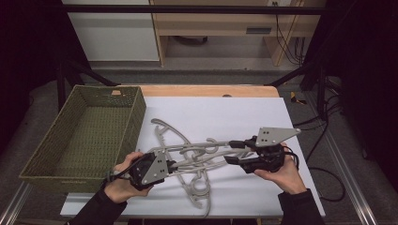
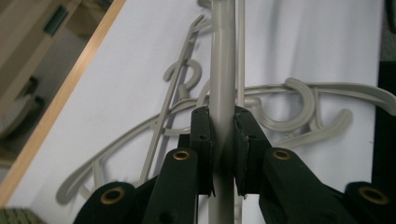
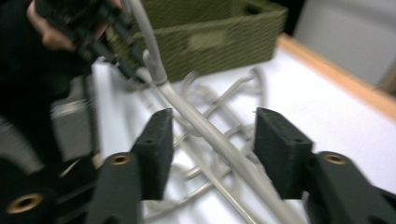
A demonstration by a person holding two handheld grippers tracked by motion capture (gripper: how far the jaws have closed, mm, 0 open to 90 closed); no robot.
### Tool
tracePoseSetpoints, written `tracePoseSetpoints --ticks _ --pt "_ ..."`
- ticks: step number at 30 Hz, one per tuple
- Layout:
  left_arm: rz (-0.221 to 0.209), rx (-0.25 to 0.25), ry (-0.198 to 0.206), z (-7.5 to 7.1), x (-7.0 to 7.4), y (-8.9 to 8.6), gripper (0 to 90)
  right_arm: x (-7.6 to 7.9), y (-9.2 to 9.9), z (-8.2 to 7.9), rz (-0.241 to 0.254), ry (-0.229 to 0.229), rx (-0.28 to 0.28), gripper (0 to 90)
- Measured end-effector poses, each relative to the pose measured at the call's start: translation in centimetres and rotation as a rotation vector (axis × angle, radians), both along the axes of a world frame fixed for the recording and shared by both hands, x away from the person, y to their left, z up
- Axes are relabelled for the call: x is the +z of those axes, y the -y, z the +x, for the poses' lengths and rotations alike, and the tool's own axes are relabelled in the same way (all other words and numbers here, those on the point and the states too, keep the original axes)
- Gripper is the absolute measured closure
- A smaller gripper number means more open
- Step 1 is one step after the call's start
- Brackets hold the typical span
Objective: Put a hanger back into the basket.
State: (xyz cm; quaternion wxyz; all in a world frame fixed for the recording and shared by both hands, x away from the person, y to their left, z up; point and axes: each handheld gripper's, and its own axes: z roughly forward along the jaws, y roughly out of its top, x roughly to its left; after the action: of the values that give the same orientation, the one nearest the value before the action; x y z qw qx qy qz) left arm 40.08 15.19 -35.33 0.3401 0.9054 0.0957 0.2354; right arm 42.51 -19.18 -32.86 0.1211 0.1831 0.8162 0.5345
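The left gripper (image 2: 223, 140) clamps one grey hanger (image 2: 222, 70) above the tangled pile (image 1: 197, 161) on the table; the right gripper (image 3: 212, 149) stands half open around its bar, gripping nothing. Lifting now could drag snagged hangers along; the basket (image 1: 89, 129) waits alongside

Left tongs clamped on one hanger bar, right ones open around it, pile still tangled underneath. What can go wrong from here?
1. The left tongs pinch only one bar of the held hanger; with the right tongs open and not pressing, it may swivel or slip.
2. The other hangers interlock beneath, so lifting could drag some along.
3. The basket sits close by; a swinging hanger could catch its rim.
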Motion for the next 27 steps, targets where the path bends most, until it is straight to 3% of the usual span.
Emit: tracePoseSetpoints --ticks 4,10,14,18,22,27 --pt "-0.069 0.082 -0.039 0.9 0.5 -0.5 80.3 -0.3 0.8 -0.6 0.036 0.011 -0.076 30.5" --pt "-0.118 0.164 -0.037 1.6 2.2 -1.6 80.3 -2.0 2.4 -1.8 0.07 -0.006 -0.177 18.5" --pt "-0.156 0.191 -0.055 2.1 3.4 -2.4 80.3 -3.4 3.2 -2.1 0.065 -0.026 -0.271 10.7" --pt "-0.19 0.209 -0.055 2.4 4.8 -3.6 80.3 -4.5 3.8 -2.0 0.062 -0.032 -0.361 8.4" --pt "-0.205 0.224 -0.034 2.5 6.4 -4.9 80.3 -5.0 4.2 -1.9 0.086 -0.042 -0.398 8.3" --pt "-0.223 0.258 -0.002 2.8 8.3 -7.0 80.4 -5.4 4.3 -1.9 0.075 -0.045 -0.407 7.8"
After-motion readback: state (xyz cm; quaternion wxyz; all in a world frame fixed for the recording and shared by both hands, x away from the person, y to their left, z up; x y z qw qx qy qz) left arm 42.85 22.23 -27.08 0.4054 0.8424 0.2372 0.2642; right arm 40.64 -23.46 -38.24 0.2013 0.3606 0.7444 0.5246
